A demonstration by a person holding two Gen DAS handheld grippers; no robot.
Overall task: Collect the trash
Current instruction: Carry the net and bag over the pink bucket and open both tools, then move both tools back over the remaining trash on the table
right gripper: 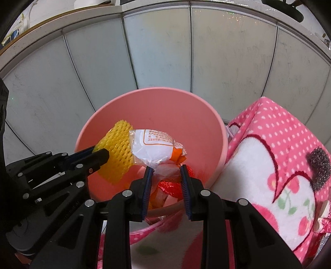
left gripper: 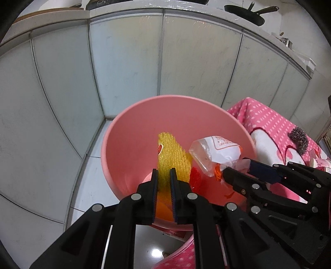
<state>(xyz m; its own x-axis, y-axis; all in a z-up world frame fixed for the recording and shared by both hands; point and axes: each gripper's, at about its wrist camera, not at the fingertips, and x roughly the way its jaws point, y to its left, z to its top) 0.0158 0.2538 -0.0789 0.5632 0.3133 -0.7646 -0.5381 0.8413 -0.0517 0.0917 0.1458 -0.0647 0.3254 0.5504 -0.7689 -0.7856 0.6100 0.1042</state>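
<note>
A pink bin (left gripper: 132, 132) (right gripper: 165, 107) stands on the floor by grey cabinet doors. My left gripper (left gripper: 164, 173) (right gripper: 99, 152) is shut on a yellow foam net (left gripper: 171, 155) (right gripper: 118, 151) and holds it over the bin's mouth. My right gripper (right gripper: 166, 168) (left gripper: 235, 167) is shut on a white and orange plastic wrapper (right gripper: 155, 147) (left gripper: 217, 151), also held over the bin. A red net (right gripper: 173, 186) (left gripper: 195, 178) lies inside the bin.
A pink dotted cloth (right gripper: 279, 149) (left gripper: 269, 124) covers a surface right of the bin, with a steel scouring ball (right gripper: 319, 167) (left gripper: 299, 140) on it. Grey cabinet doors (left gripper: 124, 62) stand behind the bin. A black pan (left gripper: 246, 12) sits on the counter above.
</note>
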